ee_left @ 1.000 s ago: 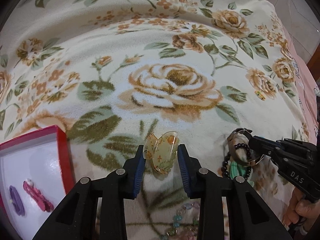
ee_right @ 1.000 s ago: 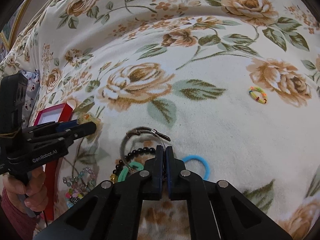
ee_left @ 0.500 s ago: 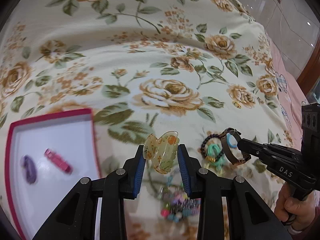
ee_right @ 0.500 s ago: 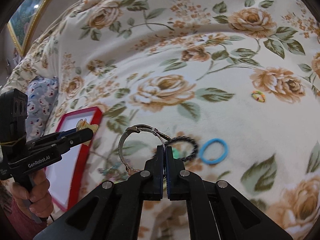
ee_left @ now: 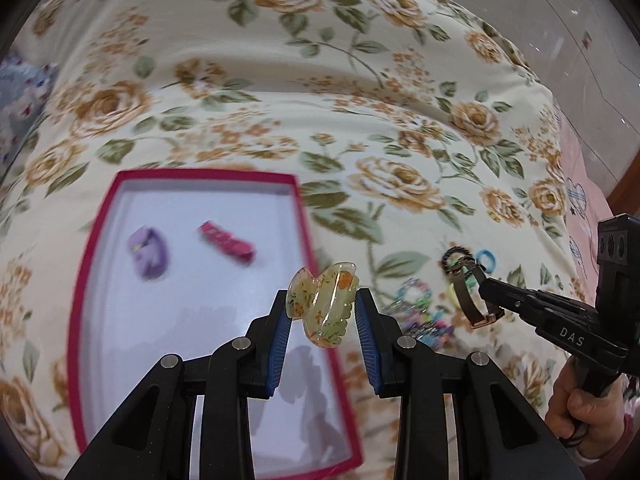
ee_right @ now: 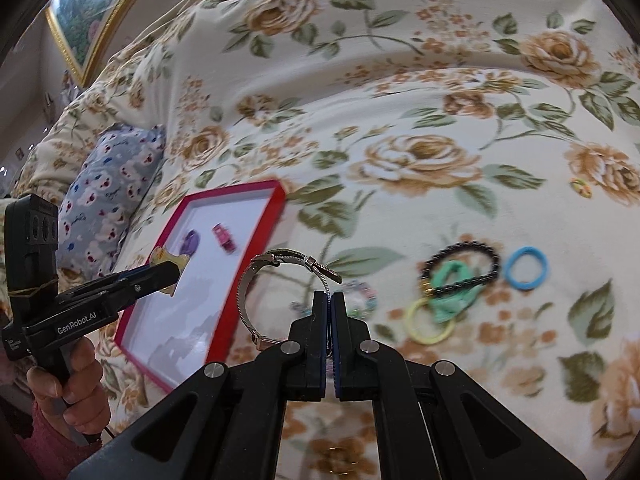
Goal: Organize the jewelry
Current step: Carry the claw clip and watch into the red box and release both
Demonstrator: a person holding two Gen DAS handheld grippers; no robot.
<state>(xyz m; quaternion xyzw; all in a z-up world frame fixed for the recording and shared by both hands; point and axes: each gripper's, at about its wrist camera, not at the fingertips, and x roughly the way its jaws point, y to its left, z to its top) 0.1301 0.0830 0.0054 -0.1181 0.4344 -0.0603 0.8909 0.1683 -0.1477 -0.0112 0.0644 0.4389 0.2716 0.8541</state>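
My left gripper [ee_left: 322, 306] is shut on a translucent yellow-green claw hair clip [ee_left: 324, 304] and hovers over the right part of a red-rimmed white box [ee_left: 192, 178]. In the box lie a purple clip [ee_left: 149, 252] and a pink clip [ee_left: 228, 242]. My right gripper [ee_right: 330, 300] is shut on a thin silver metal bracelet [ee_right: 256, 292], lifted above the floral blanket right of the box [ee_right: 240, 192]. From the right wrist view the left gripper [ee_right: 168, 276] holds its clip [ee_right: 164, 258] over the box.
On the blanket lie a black bead bracelet [ee_right: 464, 268], a blue hair tie [ee_right: 525, 268], a green tie [ee_right: 456, 284], a yellow tie [ee_right: 428, 322], a colourful bead bracelet [ee_left: 416, 312] and a small multicolour ring [ee_right: 581, 187]. A blue patterned pillow [ee_right: 108, 184] sits left of the box.
Both grippers moved left and rose. The left one carried the claw clip from the blanket to above the box; the right lifted the silver bracelet off the pile toward the box.
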